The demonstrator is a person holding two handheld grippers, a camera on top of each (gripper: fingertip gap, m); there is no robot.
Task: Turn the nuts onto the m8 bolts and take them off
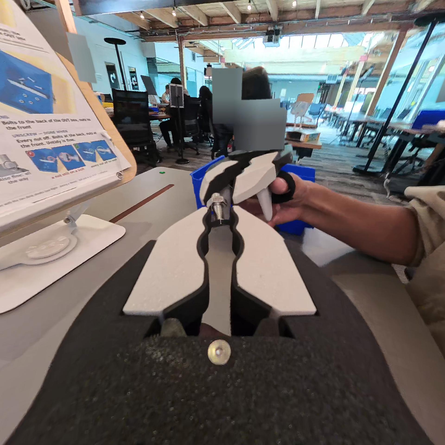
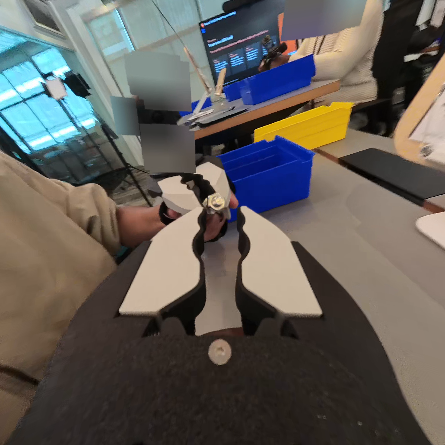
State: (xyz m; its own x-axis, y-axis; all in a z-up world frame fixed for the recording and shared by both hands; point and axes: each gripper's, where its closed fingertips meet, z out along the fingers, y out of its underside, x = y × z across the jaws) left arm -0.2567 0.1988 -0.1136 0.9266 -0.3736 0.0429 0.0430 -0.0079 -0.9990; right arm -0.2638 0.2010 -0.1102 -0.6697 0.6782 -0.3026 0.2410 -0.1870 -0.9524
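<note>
left gripper (image 1: 220,218) clamps bolt (image 1: 219,212) | right gripper (image 2: 220,212) apart beside nut (image 2: 215,201) | blue bin (image 2: 284,178) behind

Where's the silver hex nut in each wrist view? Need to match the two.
Left wrist view: silver hex nut on the threaded bolt, centre frame, just above the left gripper tips, at the far gripper's tips.
Right wrist view: nut seen end-on, centre, by the left fingertip of the right gripper.
Shared landmark: blue plastic bin behind.

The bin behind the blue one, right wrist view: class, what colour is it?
Yellow bin, clearest in the right wrist view, behind the blue bin.
</note>
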